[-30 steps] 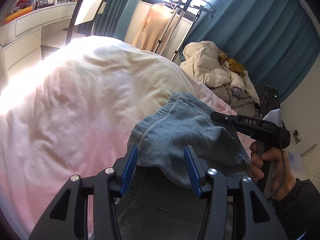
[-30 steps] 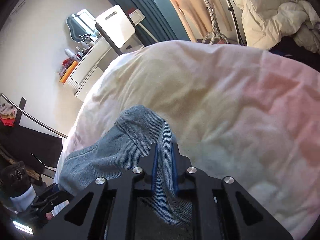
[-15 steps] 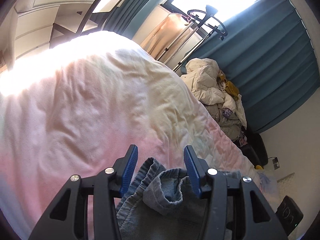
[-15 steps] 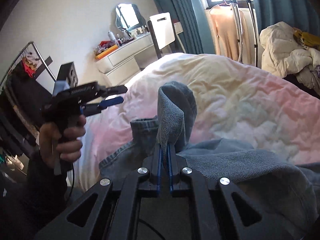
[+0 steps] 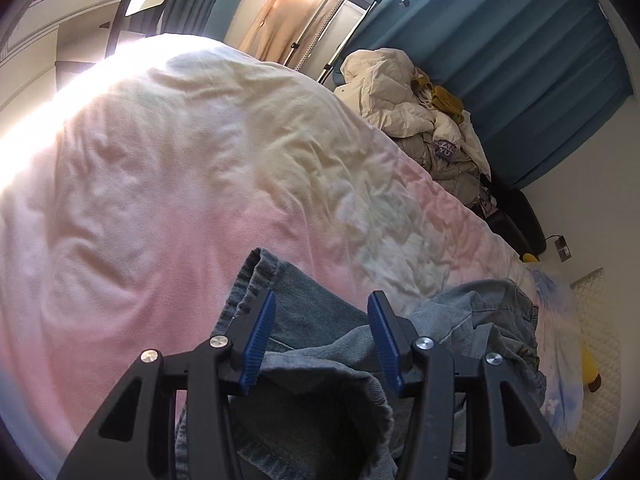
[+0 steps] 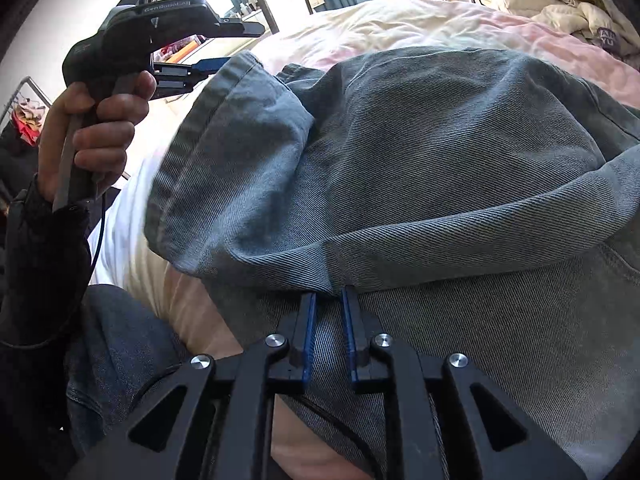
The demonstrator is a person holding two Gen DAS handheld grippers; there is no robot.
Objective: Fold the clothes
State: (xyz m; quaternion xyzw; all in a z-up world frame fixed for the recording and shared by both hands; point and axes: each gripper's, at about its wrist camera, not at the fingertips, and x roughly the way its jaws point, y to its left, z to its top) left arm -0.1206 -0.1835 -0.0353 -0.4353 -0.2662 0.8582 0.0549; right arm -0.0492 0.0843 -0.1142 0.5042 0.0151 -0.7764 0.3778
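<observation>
Since the earlier frame, the right gripper (image 6: pixel 327 300) had loosened, jaws slightly apart at a fold of the jeans (image 6: pixel 420 152). Left gripper (image 5: pixel 320 312) stayed wide apart above the denim on the duvet (image 5: pixel 160 160).

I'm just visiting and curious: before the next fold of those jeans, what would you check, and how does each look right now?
1. Left gripper jaws open: ok.
2. Left gripper gripping the jeans: not ok, denim only lies between the jaws.
3. Right gripper pinching a fold: cannot tell, jaws slightly apart at the fold's edge.
4. Jeans flat on the bed: not ok, bunched.
5. Bedspread beyond free for laying out: ok.
</observation>
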